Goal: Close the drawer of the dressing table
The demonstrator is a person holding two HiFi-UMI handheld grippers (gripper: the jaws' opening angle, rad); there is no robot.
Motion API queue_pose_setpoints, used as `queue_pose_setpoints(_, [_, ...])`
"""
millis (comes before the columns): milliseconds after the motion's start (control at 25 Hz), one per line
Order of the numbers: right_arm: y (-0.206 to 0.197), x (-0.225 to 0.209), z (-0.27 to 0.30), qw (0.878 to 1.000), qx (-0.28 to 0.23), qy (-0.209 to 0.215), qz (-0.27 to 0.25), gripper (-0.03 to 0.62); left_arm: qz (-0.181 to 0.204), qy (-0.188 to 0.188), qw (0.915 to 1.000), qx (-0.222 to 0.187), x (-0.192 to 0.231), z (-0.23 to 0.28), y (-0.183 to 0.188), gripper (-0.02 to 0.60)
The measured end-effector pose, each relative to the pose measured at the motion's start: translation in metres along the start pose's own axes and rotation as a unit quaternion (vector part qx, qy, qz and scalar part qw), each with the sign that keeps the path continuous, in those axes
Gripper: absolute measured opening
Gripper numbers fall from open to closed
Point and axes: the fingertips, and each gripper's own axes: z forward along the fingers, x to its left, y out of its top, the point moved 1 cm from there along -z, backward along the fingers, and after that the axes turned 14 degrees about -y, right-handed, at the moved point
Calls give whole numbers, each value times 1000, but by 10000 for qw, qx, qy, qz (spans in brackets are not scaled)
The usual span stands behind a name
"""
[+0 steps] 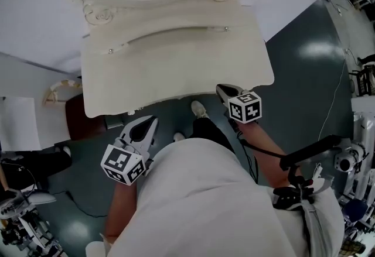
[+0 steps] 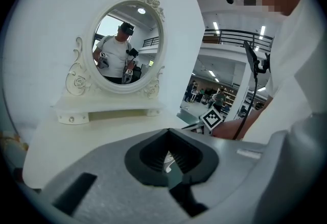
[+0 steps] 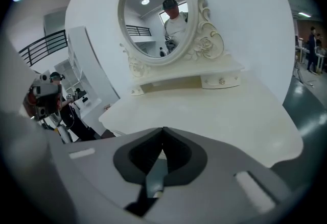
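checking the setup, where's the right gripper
Head view, right of centre: the right gripper is by the front edge of the dressing table near its right corner, just right of the person's shoe, jaws shut.

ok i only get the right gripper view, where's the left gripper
Observer: The left gripper hangs just off the dressing table's front edge, near its left end, fingers together.
Operator: is the front flush
Observer: From the head view, that front edge runs unbroken, with nothing jutting past it.
Operator: feet clear
Observer: One shoe rests on the floor just in front of that edge, near its middle.
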Motion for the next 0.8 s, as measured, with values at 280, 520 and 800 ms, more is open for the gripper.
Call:
queue_pose_setpoints(280, [-30,63,-57,9991,-238,148,-321,-3,98,-277,9995,66,-24,-28,-36,2])
queue_pose_setpoints(520, [-42,93,-79,9973,-344,260,-588,-3,204,-388,9990,97,-34,-35,-49,2])
queue_pose_setpoints(800, [-43,116,-91,9944,-461,365,-878,-3,241,-380,9990,55,-38,-48,-63,2])
